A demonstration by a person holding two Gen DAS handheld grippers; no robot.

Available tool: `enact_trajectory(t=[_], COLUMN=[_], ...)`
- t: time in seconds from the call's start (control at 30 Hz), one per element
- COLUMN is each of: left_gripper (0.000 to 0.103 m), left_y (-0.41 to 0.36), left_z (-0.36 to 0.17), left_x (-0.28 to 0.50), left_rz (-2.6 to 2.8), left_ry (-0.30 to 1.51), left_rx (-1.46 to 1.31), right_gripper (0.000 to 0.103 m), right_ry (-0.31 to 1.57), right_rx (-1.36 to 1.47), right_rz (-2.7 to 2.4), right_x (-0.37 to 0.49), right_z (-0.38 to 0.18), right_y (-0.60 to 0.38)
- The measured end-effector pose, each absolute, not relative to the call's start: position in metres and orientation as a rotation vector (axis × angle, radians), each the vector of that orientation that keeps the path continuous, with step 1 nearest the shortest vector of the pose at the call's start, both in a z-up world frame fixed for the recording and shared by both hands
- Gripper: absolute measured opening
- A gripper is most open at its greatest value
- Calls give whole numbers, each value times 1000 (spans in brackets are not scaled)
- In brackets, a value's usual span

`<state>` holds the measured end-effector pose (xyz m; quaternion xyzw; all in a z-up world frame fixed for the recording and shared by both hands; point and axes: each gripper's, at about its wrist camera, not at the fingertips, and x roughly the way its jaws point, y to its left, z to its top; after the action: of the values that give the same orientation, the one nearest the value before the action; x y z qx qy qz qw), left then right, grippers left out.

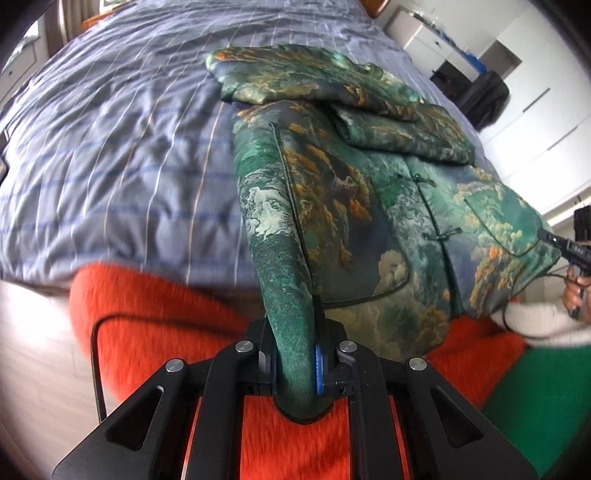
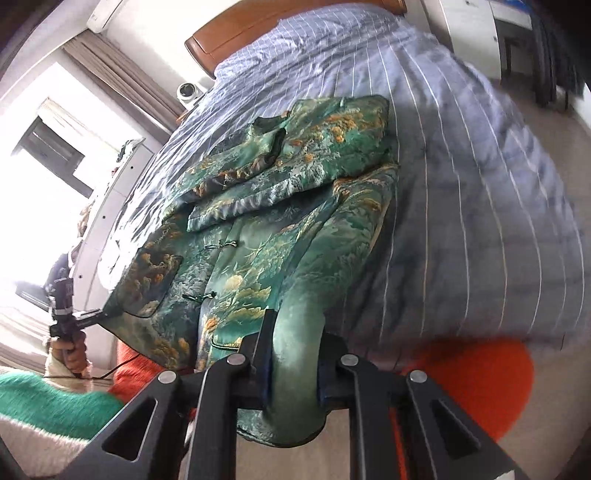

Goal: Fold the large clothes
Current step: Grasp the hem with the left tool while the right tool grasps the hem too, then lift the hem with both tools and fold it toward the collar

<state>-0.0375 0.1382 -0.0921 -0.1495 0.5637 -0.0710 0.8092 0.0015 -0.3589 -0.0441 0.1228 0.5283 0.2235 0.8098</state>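
Observation:
A green brocade jacket [image 1: 369, 192] with knot buttons lies front up on the bed, its sleeves [image 1: 351, 92] folded across the chest. My left gripper [image 1: 295, 369] is shut on a bunched hem corner, lifted off the bed. In the right wrist view my right gripper [image 2: 293, 373] is shut on the other hem corner of the jacket [image 2: 277, 229]. Each view also shows the other gripper at its edge, pinching its corner: the right gripper [image 1: 550, 238] and the left gripper [image 2: 98, 314]. The hem hangs stretched between them.
The blue striped duvet [image 1: 110, 147] covers the bed around the jacket, with a wooden headboard [image 2: 258, 33] at the far end. The person's orange-red garment [image 1: 166, 314] fills the near edge. White wardrobes [image 1: 546, 122] stand on one side and a bright window [image 2: 37, 166] on the other.

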Motion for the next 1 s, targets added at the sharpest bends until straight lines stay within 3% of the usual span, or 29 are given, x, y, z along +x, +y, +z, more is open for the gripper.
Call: enact_trajectory(t=[0.2, 0.4, 0.6, 0.73, 0.93, 1.0], left_gripper=[12, 12, 13, 14, 24, 37], left_y=[171, 204, 230, 231, 222, 225], left_z=[-52, -24, -45, -77, -119, -122], left_x=[-37, 34, 134, 184, 231, 240], left_rz=[-215, -201, -110, -53, 44, 40], left_ry=[1049, 860, 840, 887, 990, 1016], left_rx=[-570, -669, -703, -685, -612, -643], right_gripper=[16, 16, 16, 16, 20, 26], right_ry=[1101, 926, 839, 880, 931, 948], right_rx=[465, 601, 662, 742, 862, 944], right_rz=[538, 570, 526, 455, 327, 309], right_x=[-6, 68, 179, 243, 292, 300], right_z=[-33, -14, -23, -66, -138, -155], right_y=[-374, -384, -388, -389, -380, -381])
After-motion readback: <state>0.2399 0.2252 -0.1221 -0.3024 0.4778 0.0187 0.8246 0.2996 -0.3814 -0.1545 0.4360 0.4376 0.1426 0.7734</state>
